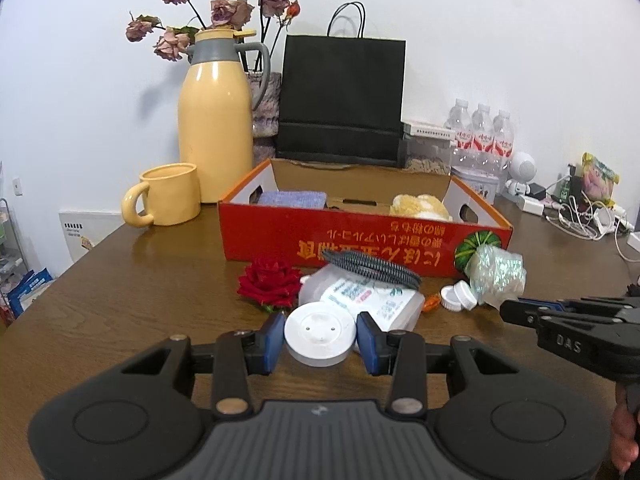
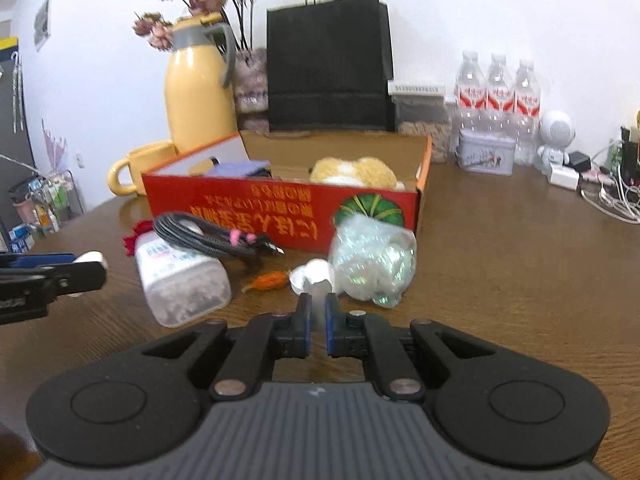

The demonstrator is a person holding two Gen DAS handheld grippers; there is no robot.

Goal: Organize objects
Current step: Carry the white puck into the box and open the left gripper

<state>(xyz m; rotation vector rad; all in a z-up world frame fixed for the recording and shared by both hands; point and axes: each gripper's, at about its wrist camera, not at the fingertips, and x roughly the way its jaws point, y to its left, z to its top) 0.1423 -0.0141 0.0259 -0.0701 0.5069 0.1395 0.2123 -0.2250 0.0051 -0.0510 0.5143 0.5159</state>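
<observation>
My left gripper (image 1: 320, 336) is shut on a white round disc (image 1: 320, 334), low over the brown table (image 1: 140, 300). Ahead lie a red rose (image 1: 270, 280), a clear labelled container (image 1: 372, 300) with a coiled black cable (image 1: 372, 268) on it, a small orange piece (image 1: 431, 303), a small white jar (image 1: 458, 296) and a glittery bag (image 1: 498, 274). Behind them stands the red cardboard box (image 1: 360, 240). My right gripper (image 2: 318, 308) is shut, its tips just before the white jar (image 2: 310, 276) and glittery bag (image 2: 372, 264). Whether it pinches anything is unclear.
The box holds a purple cloth (image 1: 292, 199) and a plush toy (image 1: 420, 208). Behind it stand a yellow flask (image 1: 216, 128), yellow mug (image 1: 168, 196), black paper bag (image 1: 340, 100), water bottles (image 1: 482, 132) and a tin (image 1: 476, 184). Chargers and cables (image 1: 580, 216) crowd the right edge.
</observation>
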